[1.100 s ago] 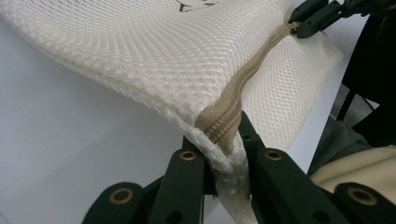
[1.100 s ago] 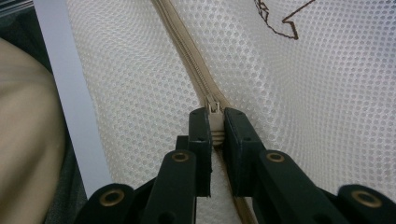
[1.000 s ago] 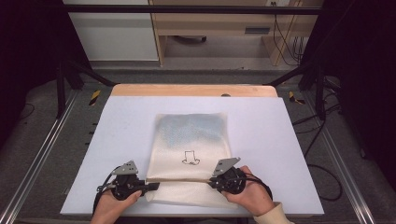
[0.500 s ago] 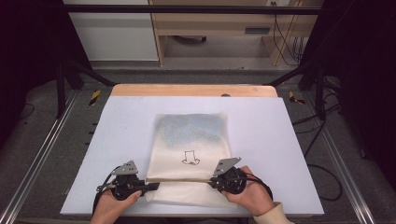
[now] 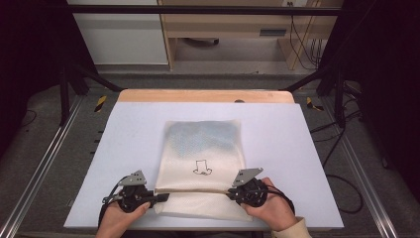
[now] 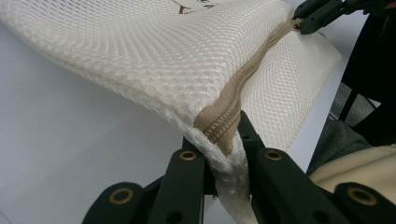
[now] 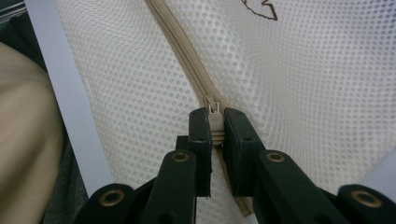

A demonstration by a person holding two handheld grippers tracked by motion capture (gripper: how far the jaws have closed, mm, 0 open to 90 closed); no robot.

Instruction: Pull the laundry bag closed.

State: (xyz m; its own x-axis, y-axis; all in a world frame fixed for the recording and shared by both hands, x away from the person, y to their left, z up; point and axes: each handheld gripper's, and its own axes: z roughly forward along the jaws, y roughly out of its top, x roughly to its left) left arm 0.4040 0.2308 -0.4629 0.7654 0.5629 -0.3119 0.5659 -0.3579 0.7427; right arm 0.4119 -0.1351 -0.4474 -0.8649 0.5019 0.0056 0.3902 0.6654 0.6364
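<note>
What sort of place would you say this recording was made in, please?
Probably a lab or workshop test bench: a white table boxed in by black metal framing, loose cables hanging behind, and a plain wooden bench beyond it.

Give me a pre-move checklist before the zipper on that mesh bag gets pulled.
1. Left gripper clamped on the mesh bag at the zipper's end: ok.
2. Right gripper clamped on the zipper pull: ok.
3. Zipper tape straight between both grippers: ok.
4. Bag lying on the table, inside its edges: ok.
5. Whether the zipper is closed along its length: cannot tell.
</note>
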